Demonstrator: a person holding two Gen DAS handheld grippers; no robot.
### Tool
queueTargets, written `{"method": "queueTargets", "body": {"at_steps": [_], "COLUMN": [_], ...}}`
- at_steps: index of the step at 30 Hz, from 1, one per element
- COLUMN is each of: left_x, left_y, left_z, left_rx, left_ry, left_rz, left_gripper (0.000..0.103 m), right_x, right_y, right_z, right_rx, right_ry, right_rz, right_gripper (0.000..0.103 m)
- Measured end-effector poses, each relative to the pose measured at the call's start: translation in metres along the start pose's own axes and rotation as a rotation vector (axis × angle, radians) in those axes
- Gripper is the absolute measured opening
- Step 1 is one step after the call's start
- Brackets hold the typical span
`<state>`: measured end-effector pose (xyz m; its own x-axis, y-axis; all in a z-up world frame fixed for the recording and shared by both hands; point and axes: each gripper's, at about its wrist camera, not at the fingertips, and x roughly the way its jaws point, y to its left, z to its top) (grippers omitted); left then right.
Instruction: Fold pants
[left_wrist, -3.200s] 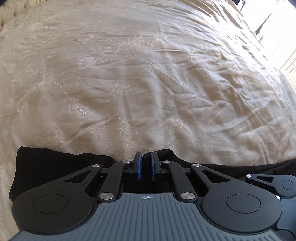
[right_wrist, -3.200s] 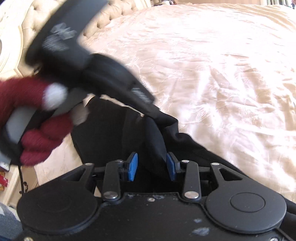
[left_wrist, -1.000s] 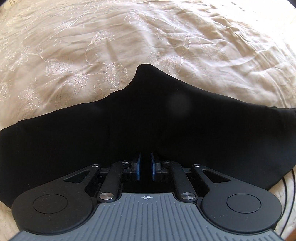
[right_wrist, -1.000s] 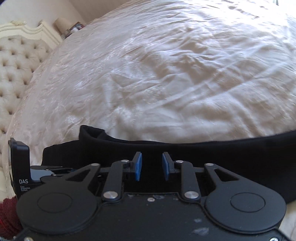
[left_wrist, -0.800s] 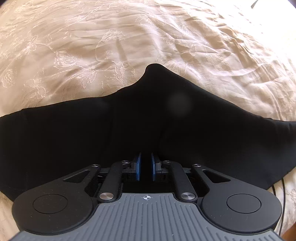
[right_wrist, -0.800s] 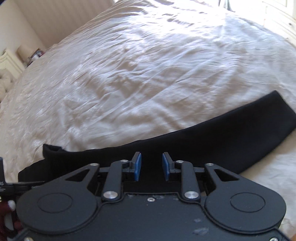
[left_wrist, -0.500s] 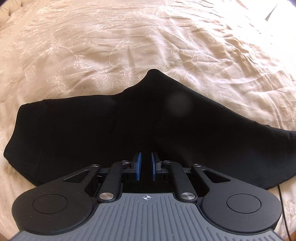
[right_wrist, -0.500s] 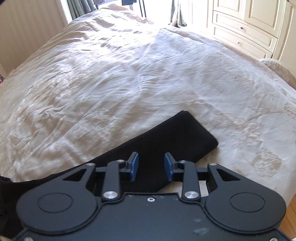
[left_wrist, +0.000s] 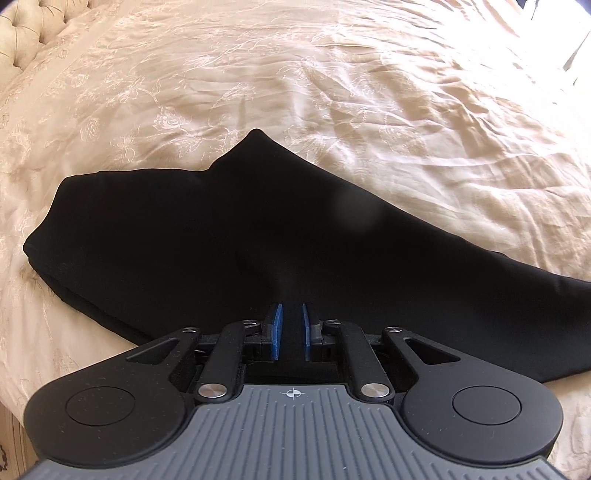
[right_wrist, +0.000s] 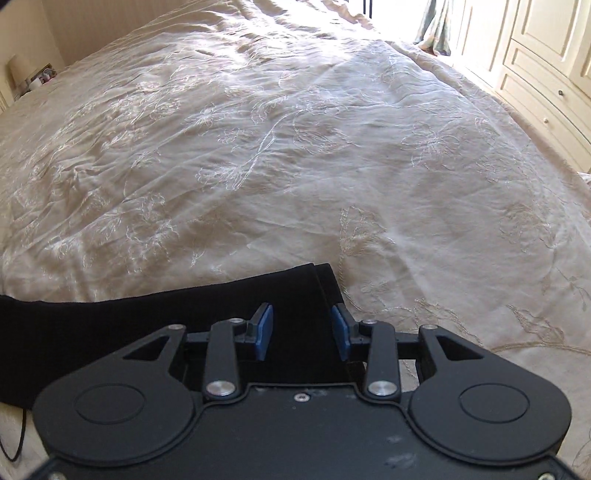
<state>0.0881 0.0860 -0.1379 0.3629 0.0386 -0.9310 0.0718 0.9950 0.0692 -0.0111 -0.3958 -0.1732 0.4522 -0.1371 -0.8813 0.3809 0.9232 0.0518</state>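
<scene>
One pair of black pants (left_wrist: 229, 236) on your bed (left_wrist: 332, 92), left gripper (left_wrist: 290, 330) jaws closed on the pants, right gripper (right_wrist: 302, 330) jaws just been opening, pant leg between them unpressed

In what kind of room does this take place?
Most likely a bedroom. A large bed with an embroidered cream bedspread fills both views, a tufted headboard stands at one end, and panelled cream wardrobes line the wall. Black pants lie on the bedspread.
</scene>
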Motion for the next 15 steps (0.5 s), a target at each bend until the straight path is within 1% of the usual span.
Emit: {"method": "queueTargets", "body": {"at_steps": [1,2,3,4,6,7,8,10,11,12,13,15], "left_x": [-0.002,-0.003,-0.004,-0.004,-0.004,-0.004,-0.005,-0.007,-0.007,-0.008,-0.008,-0.007], "left_y": [-0.003,-0.006,-0.008,-0.009,-0.013,-0.014,-0.015,-0.015,-0.015,-0.015,-0.015,-0.015], "left_z": [-0.001,-0.002,-0.002,-0.003,-0.004,-0.005,-0.005,-0.006,-0.006,-0.007,-0.007,-0.007], "left_rx": [0.002,0.003,0.005,0.005,0.007,0.01,0.012,0.01,0.007,0.005,0.003,0.004], "left_ry": [-0.002,-0.004,-0.005,-0.006,-0.003,-0.003,-0.003,-0.004,-0.005,-0.006,-0.006,-0.002], "left_rz": [0.002,0.003,0.004,0.006,0.007,0.009,0.012,0.016,0.016,0.016,0.016,0.016], "left_gripper": [0.011,0.011,0.011,0.011,0.011,0.011,0.011,0.011,0.011,0.011,0.011,0.011], "right_x": [0.004,0.006,0.007,0.004,0.001,0.002,0.004,0.004,0.0,-0.005,-0.009,-0.02], "right_y": [-0.001,0.0,0.002,0.003,0.0,-0.008,-0.017,-0.032,-0.039,-0.043,-0.044,-0.044], "right_z": [0.0,0.0,-0.001,-0.002,-0.007,-0.008,-0.008,-0.009,-0.01,-0.009,-0.009,-0.006], "right_rx": [-0.014,-0.034,-0.061,-0.085,-0.101,-0.065,-0.015,0.07,0.105,0.121,0.124,0.104], "right_ry": [0.017,0.043,0.057,0.054,0.034,0.035,0.038,0.029,0.004,-0.021,-0.041,-0.092], "right_rz": [0.01,0.016,0.024,0.015,-0.059,-0.085,-0.086,-0.04,-0.014,0.009,0.024,0.067], "right_gripper": [0.034,0.028,0.005,0.001,0.001,0.001,0.001,0.01,0.012,0.016,0.023,0.031]}}
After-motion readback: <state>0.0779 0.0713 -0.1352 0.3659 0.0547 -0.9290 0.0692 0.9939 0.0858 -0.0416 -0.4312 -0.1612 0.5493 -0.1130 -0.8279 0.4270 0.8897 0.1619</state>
